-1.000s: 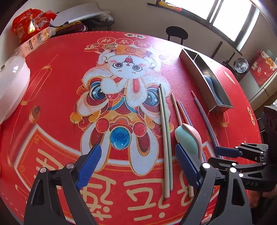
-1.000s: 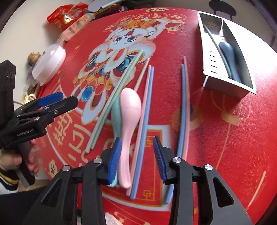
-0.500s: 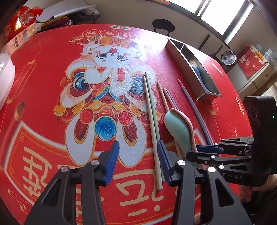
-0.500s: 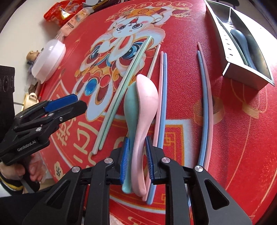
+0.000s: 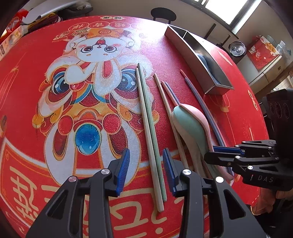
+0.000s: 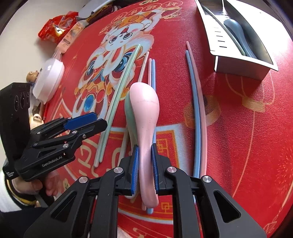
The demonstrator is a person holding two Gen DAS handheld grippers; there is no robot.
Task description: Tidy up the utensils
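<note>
My right gripper [image 6: 144, 164] is shut on the handle of a pink spoon [image 6: 145, 109], which lies over a green spoon [image 6: 128, 109]. Both spoons show in the left wrist view, the green one [image 5: 185, 126] in front. My left gripper [image 5: 145, 172] is open, its pads on either side of a pair of green chopsticks [image 5: 150, 131], which also show in the right wrist view [image 6: 117, 102]. Pink and blue chopsticks [image 6: 197, 109] lie to the right of the spoons. A metal utensil tray [image 6: 238, 62] holds a blue spoon [image 6: 236, 31].
More chopsticks [image 6: 152, 71] lie under the spoons. A white lidded bowl [image 6: 49, 76] and snack packets [image 6: 55, 31] sit at the table's left edge. A round red printed mat [image 5: 73, 91] covers the table. A black chair [image 5: 163, 14] stands behind it.
My right gripper has closed on the pink spoon's handle. My left gripper has narrowed and moved right and forward to straddle the green chopsticks.
</note>
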